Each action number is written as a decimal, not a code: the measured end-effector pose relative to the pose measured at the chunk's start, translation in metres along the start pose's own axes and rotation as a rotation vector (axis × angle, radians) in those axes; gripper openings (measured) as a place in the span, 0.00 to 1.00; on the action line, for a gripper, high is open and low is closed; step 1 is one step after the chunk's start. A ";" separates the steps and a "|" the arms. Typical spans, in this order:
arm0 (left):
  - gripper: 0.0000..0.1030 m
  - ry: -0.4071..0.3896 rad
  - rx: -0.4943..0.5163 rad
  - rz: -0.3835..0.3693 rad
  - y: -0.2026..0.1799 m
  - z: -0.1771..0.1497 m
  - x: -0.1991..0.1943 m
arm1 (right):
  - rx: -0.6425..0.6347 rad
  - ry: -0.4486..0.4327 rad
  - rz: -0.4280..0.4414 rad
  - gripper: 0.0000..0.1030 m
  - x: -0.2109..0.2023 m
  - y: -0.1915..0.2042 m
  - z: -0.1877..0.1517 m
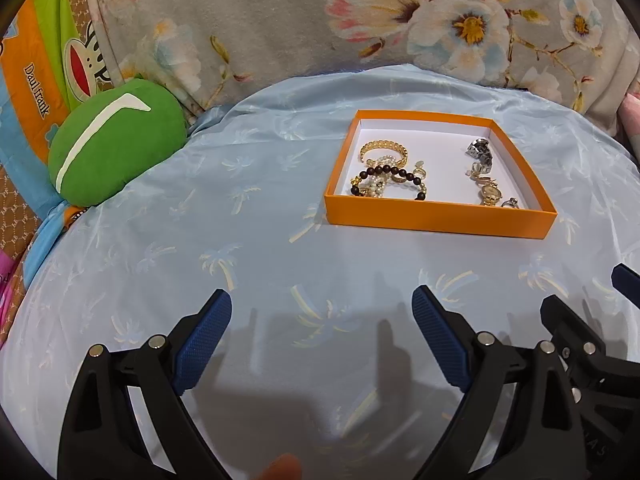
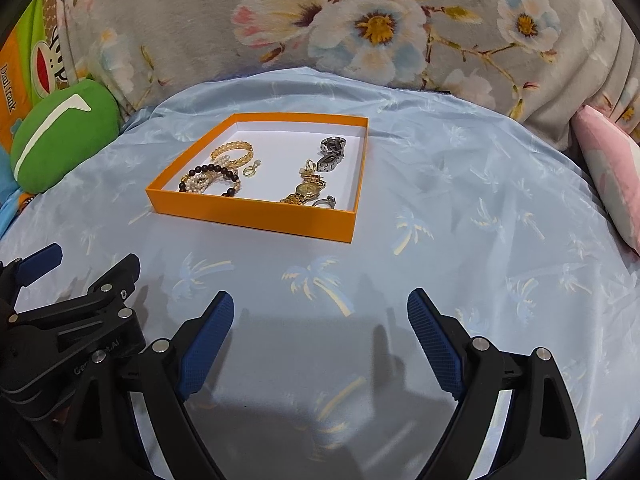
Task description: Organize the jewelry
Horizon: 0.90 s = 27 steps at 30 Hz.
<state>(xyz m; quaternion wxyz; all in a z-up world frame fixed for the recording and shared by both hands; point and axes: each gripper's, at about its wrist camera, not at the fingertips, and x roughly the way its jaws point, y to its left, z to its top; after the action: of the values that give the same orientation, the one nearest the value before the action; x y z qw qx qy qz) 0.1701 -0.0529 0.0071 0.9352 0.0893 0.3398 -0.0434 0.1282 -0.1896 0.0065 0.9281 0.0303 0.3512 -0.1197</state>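
Note:
An orange box (image 1: 436,218) (image 2: 256,216) with a white floor lies on the pale blue sheet. Its left part holds a gold chain bracelet (image 1: 384,149) (image 2: 236,150), a dark bead bracelet (image 1: 390,174) (image 2: 212,172) and a pearl piece; its right part holds a silver watch (image 1: 480,150) (image 2: 333,150), a gold watch (image 1: 489,192) (image 2: 306,190) and a small ring (image 2: 326,201). My left gripper (image 1: 322,300) is open over bare sheet, well short of the box. My right gripper (image 2: 320,300) is open too, nothing between its blue pads.
A green plush cushion (image 1: 116,140) (image 2: 60,136) rests at the left. A grey floral blanket (image 1: 320,20) (image 2: 360,20) rises behind the box. A pink pillow (image 2: 612,168) lies at the right. Each gripper shows at the edge of the other's view.

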 end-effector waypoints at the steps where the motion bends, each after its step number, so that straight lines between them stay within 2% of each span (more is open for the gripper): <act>1: 0.87 0.000 0.000 -0.001 0.000 0.000 0.000 | 0.000 -0.001 0.000 0.84 0.000 0.000 0.000; 27: 0.87 0.012 -0.007 -0.012 0.000 -0.001 0.002 | 0.000 -0.001 0.000 0.84 0.000 0.000 -0.001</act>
<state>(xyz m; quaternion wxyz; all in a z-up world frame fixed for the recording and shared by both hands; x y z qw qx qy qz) 0.1713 -0.0527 0.0054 0.9332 0.0842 0.3462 -0.0471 0.1277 -0.1895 0.0055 0.9282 0.0302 0.3509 -0.1197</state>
